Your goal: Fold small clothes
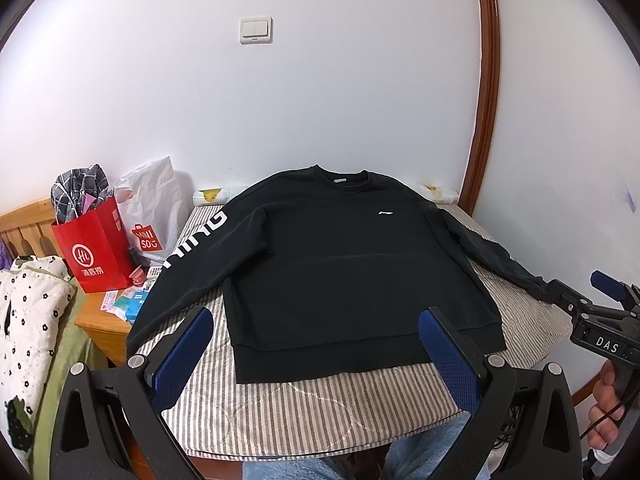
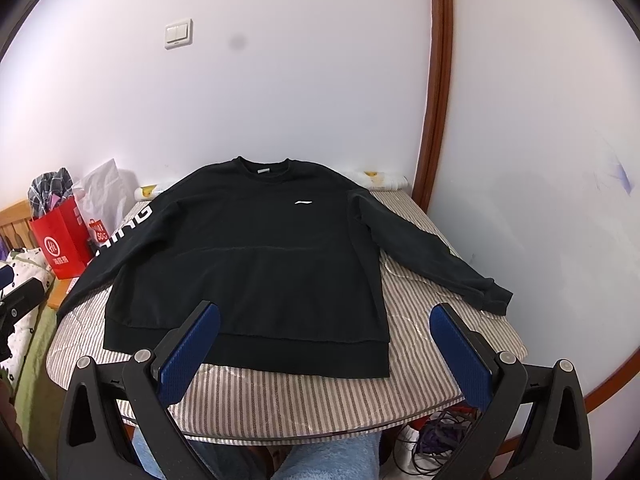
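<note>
Left wrist view: the left tool (image 1: 316, 354) is released, its two blue-padded fingers (image 1: 182, 354) spread wide with nothing between them. It hangs above the near edge of a surface covered by a striped cloth (image 1: 320, 400). Ahead of the fingers, a black sweatshirt (image 1: 340, 264) lies flat and face up on the cloth, hem nearest the tool, collar at the far end by the white wall (image 1: 280, 100). One sleeve with white lettering (image 1: 192, 248) runs forward-left of the tool and hangs over the cloth's edge. The other sleeve runs to the right, where its cuff meets the right tool (image 1: 580, 300); whether that tool touches the cuff cannot be told here. A hand (image 1: 608, 408) grips its handle. Left of the left tool stand a red paper bag (image 1: 96, 248) and a white shopping bag (image 1: 152, 208) on a wooden nightstand (image 1: 100, 320).

Right wrist view: the right tool (image 2: 324, 354) is released, blue pads apart and empty. The sweatshirt (image 2: 248, 260) lies ahead and slightly left of it; the left finger overlaps the hem in view. The plain sleeve (image 2: 420, 252) extends forward-right, its cuff (image 2: 492, 296) lying flat on the striped cloth (image 2: 300, 400) just beyond the right finger, apart from it. A light switch (image 2: 179, 33) sits on the wall far ahead
</note>
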`<action>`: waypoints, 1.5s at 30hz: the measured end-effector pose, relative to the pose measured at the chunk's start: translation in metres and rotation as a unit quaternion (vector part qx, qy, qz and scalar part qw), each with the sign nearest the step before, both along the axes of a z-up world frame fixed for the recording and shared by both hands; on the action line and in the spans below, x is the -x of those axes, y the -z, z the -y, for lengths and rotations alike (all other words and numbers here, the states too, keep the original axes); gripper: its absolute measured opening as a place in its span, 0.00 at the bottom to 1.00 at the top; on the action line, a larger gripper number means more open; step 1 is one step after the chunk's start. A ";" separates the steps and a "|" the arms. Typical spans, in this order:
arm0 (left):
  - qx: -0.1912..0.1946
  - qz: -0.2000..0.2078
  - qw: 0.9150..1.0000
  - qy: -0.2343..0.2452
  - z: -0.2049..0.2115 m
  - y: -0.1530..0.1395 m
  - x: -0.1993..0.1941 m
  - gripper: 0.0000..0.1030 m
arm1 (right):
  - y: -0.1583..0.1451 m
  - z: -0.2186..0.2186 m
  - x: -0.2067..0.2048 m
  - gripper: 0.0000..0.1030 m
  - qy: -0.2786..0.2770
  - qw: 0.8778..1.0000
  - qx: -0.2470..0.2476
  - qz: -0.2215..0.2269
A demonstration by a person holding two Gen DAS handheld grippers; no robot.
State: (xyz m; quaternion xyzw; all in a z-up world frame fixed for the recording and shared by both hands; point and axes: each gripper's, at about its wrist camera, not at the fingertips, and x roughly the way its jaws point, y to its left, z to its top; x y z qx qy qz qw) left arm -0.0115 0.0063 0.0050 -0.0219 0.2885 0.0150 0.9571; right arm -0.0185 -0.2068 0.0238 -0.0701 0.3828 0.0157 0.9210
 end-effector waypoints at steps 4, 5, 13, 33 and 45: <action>0.002 -0.001 1.000 0.001 -0.001 0.000 -0.001 1.00 | 0.000 0.000 0.000 1.00 0.000 1.000 0.003 -0.001; 0.002 -0.001 1.000 0.001 -0.001 0.000 -0.001 1.00 | 0.001 0.000 0.000 1.00 0.000 1.000 0.003 -0.001; 0.006 -0.003 1.000 0.003 0.000 0.000 -0.004 1.00 | 0.003 0.000 0.000 1.00 0.003 1.000 0.008 -0.003; 0.013 -0.009 1.000 0.019 0.009 0.019 -0.023 1.00 | 0.026 0.007 -0.012 1.00 0.006 1.000 0.007 -0.023; 0.130 -0.085 0.988 -0.016 -0.043 0.092 -0.085 0.99 | 0.078 0.010 -0.038 1.00 0.004 0.999 0.004 -0.033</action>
